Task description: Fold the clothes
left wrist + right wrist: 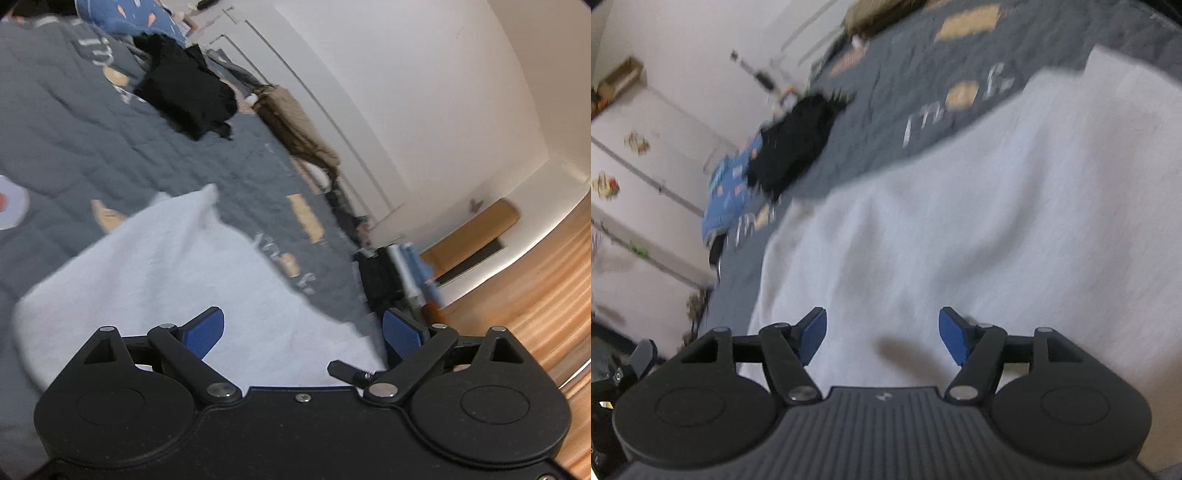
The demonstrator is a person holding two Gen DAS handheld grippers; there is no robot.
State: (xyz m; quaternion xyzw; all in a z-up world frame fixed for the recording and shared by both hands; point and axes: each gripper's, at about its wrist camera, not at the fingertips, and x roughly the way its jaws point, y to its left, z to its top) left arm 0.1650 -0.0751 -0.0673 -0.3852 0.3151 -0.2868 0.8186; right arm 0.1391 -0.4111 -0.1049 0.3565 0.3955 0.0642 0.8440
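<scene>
Spread flat on a grey quilt [92,122]: a white garment [184,266], pale and soft-looking, faintly fuzzy like fleece or terry, with shallow creases running across it. Seen from the left wrist as a broad slab with one corner lifted into a small peak at its far edge; exact kind of garment impossible to tell. Seen from the right wrist filling most of the frame [979,221], its far edge cutting diagonally across the quilt [886,74], which bears tan patches and pale lettering.

Left gripper [304,334] over the near part of the white cloth, blue fingers [207,330] spread wide, nothing between them. Right gripper [882,334] likewise above the cloth, blue fingers [955,336] apart and empty, a soft shadow on the fabric just beyond.

Farther off on the quilt, a crumpled black garment [184,88], well apart from the white one. Beside it, a blue patterned cloth [727,192]. White cupboard doors [369,92] and a wooden floor [535,295] beyond the bed's edge. Both views blurred.
</scene>
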